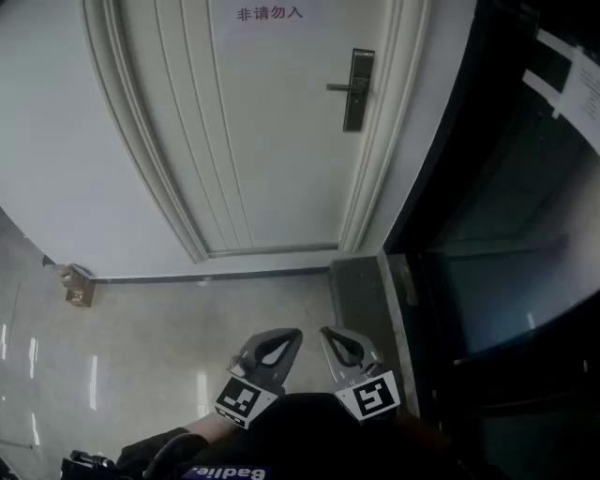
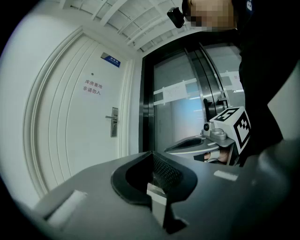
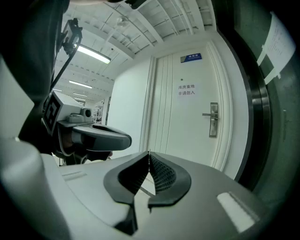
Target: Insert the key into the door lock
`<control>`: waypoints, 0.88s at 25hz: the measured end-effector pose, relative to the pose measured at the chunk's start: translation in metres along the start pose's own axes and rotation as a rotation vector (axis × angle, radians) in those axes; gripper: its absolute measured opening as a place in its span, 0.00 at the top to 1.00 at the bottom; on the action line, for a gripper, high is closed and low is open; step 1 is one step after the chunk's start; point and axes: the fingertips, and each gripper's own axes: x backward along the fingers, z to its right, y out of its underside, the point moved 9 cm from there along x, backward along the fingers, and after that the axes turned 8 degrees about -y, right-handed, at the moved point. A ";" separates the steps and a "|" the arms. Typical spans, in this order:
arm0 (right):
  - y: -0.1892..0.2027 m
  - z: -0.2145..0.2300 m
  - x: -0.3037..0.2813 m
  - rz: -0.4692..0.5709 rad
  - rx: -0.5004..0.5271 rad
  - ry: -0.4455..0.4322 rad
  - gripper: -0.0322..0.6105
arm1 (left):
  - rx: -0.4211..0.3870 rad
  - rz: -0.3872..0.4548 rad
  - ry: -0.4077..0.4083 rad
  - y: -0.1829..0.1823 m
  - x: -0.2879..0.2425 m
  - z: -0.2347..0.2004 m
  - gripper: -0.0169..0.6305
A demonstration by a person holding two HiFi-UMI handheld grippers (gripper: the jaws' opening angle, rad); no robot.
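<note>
White panelled door (image 1: 253, 122), dark metal lock plate (image 1: 358, 89) ahead; left tool (image 2: 151, 153), right tool (image 3: 149, 153) pressed together; key unseen, likely stiff, slick: pinch its bow.

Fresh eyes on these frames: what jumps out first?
The white door fills the upper head view, its dark lock plate with lever handle at upper right and a red-lettered sign at the top edge. The left gripper and right gripper sit low at the bottom, jaws together, far short of the door. A dark glass panel flanks the right side.
</note>
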 end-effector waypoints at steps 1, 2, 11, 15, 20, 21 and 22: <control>0.000 0.001 0.000 0.001 0.001 -0.001 0.94 | 0.002 -0.004 -0.001 0.001 0.000 0.001 0.94; 0.000 0.001 0.001 0.003 0.002 -0.002 0.94 | 0.003 -0.007 -0.001 0.001 -0.001 0.001 0.94; -0.001 0.010 0.004 0.022 -0.026 -0.010 0.94 | -0.009 -0.019 -0.005 0.005 -0.007 0.004 0.94; 0.001 0.018 0.010 0.025 -0.055 -0.013 0.94 | 0.009 -0.024 -0.008 -0.003 -0.012 0.011 0.94; 0.008 0.045 0.027 0.059 -0.079 0.000 0.94 | -0.007 -0.035 -0.019 -0.004 -0.030 0.022 0.94; 0.011 0.053 0.031 0.075 -0.084 0.003 0.94 | -0.013 -0.039 -0.023 -0.003 -0.036 0.026 0.94; 0.014 0.061 0.035 0.085 -0.095 0.005 0.94 | -0.017 -0.042 -0.028 -0.004 -0.043 0.030 0.94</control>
